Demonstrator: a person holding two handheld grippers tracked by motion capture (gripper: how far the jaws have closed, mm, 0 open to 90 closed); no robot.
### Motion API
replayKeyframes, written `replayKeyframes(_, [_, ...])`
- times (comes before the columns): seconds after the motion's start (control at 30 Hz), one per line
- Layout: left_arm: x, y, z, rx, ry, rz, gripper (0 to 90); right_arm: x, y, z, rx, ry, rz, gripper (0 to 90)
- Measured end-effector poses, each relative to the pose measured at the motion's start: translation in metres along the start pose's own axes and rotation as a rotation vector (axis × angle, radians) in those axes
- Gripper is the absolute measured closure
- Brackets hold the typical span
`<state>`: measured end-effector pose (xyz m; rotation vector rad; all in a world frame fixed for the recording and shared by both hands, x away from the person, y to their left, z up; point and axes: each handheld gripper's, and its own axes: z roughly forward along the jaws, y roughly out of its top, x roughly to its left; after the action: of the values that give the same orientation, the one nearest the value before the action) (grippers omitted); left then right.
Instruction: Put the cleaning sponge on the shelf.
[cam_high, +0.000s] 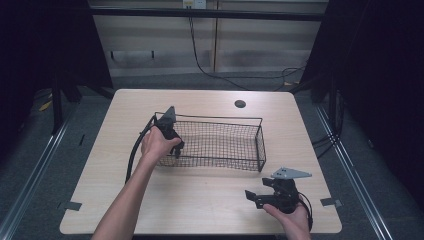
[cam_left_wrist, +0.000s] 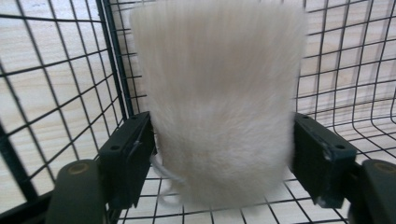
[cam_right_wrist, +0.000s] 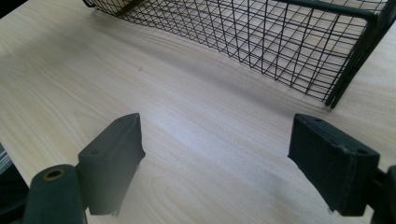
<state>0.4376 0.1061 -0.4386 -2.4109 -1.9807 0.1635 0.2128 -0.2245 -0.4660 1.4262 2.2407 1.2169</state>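
Wire basket (cam_high: 235, 142), furry cylinder (cam_left_wrist: 219, 102) between left claw (cam_left_wrist: 222, 154)

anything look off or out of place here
Nothing stands out. The wire basket sits flat on the table, the left gripper holds a white furry object inside it, and the right gripper hangs open over bare wood.

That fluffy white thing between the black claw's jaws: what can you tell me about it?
The fluffy white thing looks like a soft, cream-white furry piece with fine, dense hairs, roughly barrel-shaped and standing upright between the jaws of the left claw. Both jaws press against its lower sides. A thin pale loop of thread hangs near its lower left edge. It sits inside the black wire basket, over the mesh floor near one corner, with the wooden table beneath. Its top is out of frame.
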Motion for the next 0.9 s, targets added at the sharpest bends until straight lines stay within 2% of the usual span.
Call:
replayKeyframes(0.17, [0.000,0.000,0.000,-0.003,0.007,0.001,27.4,0.000,0.000,0.000,-0.001,0.000,0.001,17.4])
replayKeyframes(0.4, [0.001,-0.002,-0.003,-0.003,-0.004,0.000,24.8,0.000,0.000,0.000,0.000,-0.002,0.000,17.4])
replayKeyframes(0.5, [0.000,-0.004,-0.006,-0.027,-0.001,0.003,24.8,0.000,0.000,0.000,0.001,-0.001,-0.001,17.4])
replayKeyframes(0.53, [0.001,-0.004,-0.008,-0.014,-0.016,0.014,24.8,0.000,0.000,0.000,0.000,-0.001,-0.001,17.4])
replayKeyframes(0.6, [0.000,-0.005,-0.009,-0.032,-0.009,0.006,24.8,0.000,0.000,0.000,0.001,-0.001,-0.001,17.4])
replayKeyframes(0.9, [0.003,-0.007,-0.014,-0.034,-0.026,0.015,24.4,0.000,0.000,0.000,0.001,-0.002,-0.001,17.4])
